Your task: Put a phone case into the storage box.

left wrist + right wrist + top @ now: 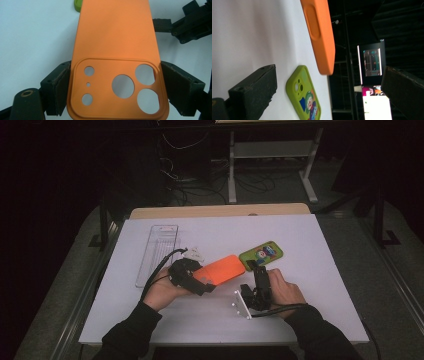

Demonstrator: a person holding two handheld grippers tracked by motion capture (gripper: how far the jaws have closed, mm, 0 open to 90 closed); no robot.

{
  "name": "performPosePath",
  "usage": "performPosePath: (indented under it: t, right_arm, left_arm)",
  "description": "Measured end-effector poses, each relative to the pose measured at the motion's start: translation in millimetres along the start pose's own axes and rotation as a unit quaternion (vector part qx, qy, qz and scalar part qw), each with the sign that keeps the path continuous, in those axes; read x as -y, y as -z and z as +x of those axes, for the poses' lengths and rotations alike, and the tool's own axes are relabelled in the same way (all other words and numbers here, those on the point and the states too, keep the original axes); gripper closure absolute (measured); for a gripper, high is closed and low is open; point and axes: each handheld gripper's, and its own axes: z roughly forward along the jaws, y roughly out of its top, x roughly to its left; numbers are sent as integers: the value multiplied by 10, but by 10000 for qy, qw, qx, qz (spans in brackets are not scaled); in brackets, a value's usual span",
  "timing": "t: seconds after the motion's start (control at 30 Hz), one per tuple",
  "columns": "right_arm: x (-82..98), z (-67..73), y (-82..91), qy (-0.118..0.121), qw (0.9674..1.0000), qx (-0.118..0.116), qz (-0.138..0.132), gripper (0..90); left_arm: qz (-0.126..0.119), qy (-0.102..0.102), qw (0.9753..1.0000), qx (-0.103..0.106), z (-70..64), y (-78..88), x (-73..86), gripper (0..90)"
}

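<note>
Orange phone case (115, 50) clamped at camera-cutout end between left gripper (192, 277) jaws, lifted off white worktop (310, 285). Right gripper (256, 280) jaws wide apart, empty, near green phone case (305, 98) lying flat.

Matt, smooth orange phone case (116, 37); glossy green printed case (308, 100); clear plastic tray (157, 252); white matt tabletop (300, 240).
</note>
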Motion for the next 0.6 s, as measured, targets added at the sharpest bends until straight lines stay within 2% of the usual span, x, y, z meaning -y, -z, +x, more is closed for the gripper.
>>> performPosePath:
  t: [0.07,0.1,0.17,0.23,0.33,0.4,0.43,0.47,0.5,0.6]
  right_arm:
    - [-25,15,-4,67,10000,-12,-38,15]
    - [-30,30,-8,80,9999,-67,-33,16]
    - [-49,47,-9,110,9999,-21,-58,36]
    - [-66,59,-4,146,9998,40,-102,59]
    - [-97,57,0,304,9991,181,-233,125]
    - [-115,64,-1,350,9988,198,-271,157]
    - [-123,66,-1,361,9987,216,-300,183]
    - [-131,71,-5,380,9985,231,-318,205]
    - [-140,86,-11,355,9982,289,-378,234]
    - [-163,106,-19,369,9985,199,-361,291]
  left_arm:
    - [104,-128,9999,-1,16,12,-4,162]
    - [71,-85,9999,4,9,7,-4,162]
    - [104,-115,9999,0,8,9,-8,162]
    - [17,-26,10000,12,-7,-5,-9,162]
    - [100,-162,9998,-6,8,3,-17,162]
    - [93,-133,9999,1,4,-3,-19,162]
    - [19,-32,10000,3,-12,-17,-18,162]
    - [126,-156,9998,-1,5,-5,-21,162]
    - [109,-132,9999,-2,0,-8,-22,162]
    - [129,-149,9998,23,-1,-5,-25,162]
